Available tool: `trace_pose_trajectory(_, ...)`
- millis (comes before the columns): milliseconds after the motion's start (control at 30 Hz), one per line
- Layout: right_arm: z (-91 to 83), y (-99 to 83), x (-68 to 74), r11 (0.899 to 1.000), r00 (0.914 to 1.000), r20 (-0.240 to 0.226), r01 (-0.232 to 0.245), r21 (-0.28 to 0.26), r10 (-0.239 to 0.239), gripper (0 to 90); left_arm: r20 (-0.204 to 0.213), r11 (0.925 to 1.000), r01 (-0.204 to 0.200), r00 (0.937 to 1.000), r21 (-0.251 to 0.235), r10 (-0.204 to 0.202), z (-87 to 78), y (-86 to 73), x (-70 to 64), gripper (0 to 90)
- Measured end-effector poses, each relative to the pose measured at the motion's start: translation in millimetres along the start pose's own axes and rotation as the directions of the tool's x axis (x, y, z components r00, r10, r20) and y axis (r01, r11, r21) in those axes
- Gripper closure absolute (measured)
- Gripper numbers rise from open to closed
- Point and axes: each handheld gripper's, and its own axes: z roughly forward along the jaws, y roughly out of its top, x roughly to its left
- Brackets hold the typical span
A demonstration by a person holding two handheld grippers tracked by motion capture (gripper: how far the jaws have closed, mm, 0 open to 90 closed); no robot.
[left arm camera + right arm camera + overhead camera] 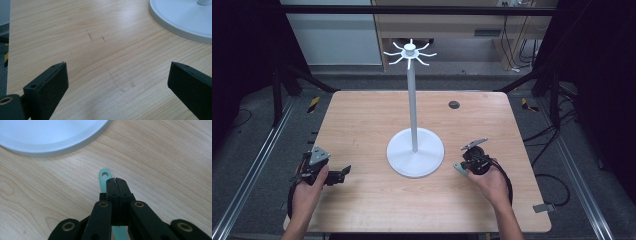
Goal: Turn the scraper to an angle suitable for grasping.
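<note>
Two grippers sit low over the near part of a wooden table [362, 125], one on each side of a white stand [414, 125] whose round base rests at the middle of the table. The right gripper [116, 181] has its jaws pressed together on a thin teal handle [103, 178], which lies flat on the wood; the handle's rounded end, with a small hole in it, pokes out past the jaw tips toward the base, near it but not touching. In the high view the teal piece shows just left of the right gripper [469, 165], close to the base's right edge. The left gripper [117, 82] has its jaws spread wide with only bare wood between them, and the base lies well ahead to its right. In the high view the left gripper [339, 174] rests near the table's left edge.
</note>
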Motion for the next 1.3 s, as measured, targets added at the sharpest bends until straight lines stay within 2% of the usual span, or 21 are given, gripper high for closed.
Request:
trace_pose_trajectory(200, -2.4, 4.3, 4.1, 0.998, 0.9986, 0.013, 0.050, 0.047, -0.051, 81.6, -0.003, 1.0000, 0.003, 1.0000, -0.002, -0.003, -0.7, -0.4, 0.5, 2.8)
trace_pose_trajectory(533, -2.4, 16.8, 5.9, 0.992, 0.9972, 0.007, 0.073, 0.105, -0.074, 65.8, 0.004, 1.0000, 0.000, 1.0000, -0.001, 0.000, -0.2, 0.1, -0.7, 2.8)
trace_pose_trajectory(733, -1.9, 21.2, 3.3, 0.988, 0.9965, 0.005, 0.082, 0.131, -0.083, 60.3, 0.006, 1.0000, 0.001, 1.0000, -0.003, -0.001, 0.1, 0.3, -0.7, 2.8)
trace_pose_trajectory(767, -1.2, 22.7, 2.4, 0.986, 0.9967, -0.005, 0.081, 0.147, -0.081, 55.6, 0.007, 1.0000, 0.001, 1.0000, -0.002, -0.001, 0.3, 0.4, -0.8, 2.8)
trace_pose_trajectory(867, 1.3, 24.0, -1.2, 0.982, 0.9950, -0.025, 0.100, 0.161, -0.097, 55.5, 0.006, 1.0000, 0.000, 1.0000, -0.005, 0.000, 0.8, 0.4, -1.5, 2.8)
trace_pose_trajectory(933, 1.7, 24.7, -0.4, 0.981, 0.9958, -0.027, 0.091, 0.172, -0.088, 56.8, 0.007, 1.0000, -0.002, 1.0000, -0.001, 0.002, 0.8, 0.6, -1.8, 2.8)
trace_pose_trajectory(1000, 5.2, 25.7, -0.2, 0.976, 0.9936, -0.031, 0.113, 0.187, -0.109, 60.2, 0.008, 1.0000, -0.002, 1.0000, -0.001, 0.002, 0.9, 0.6, -1.9, 2.8)
trace_pose_trajectory(1100, 8.9, 27.4, 1.3, 0.971, 0.9927, -0.031, 0.120, 0.207, -0.116, 62.6, 0.008, 1.0000, -0.002, 1.0000, 0.000, 0.002, 0.9, 0.6, -1.8, 2.8)
trace_pose_trajectory(1300, 14.0, 28.6, 1.5, 0.968, 0.9933, -0.027, 0.116, 0.225, -0.113, 62.7, 0.009, 1.0000, -0.005, 0.9999, 0.002, 0.005, 0.9, 0.6, -2.1, 2.8)
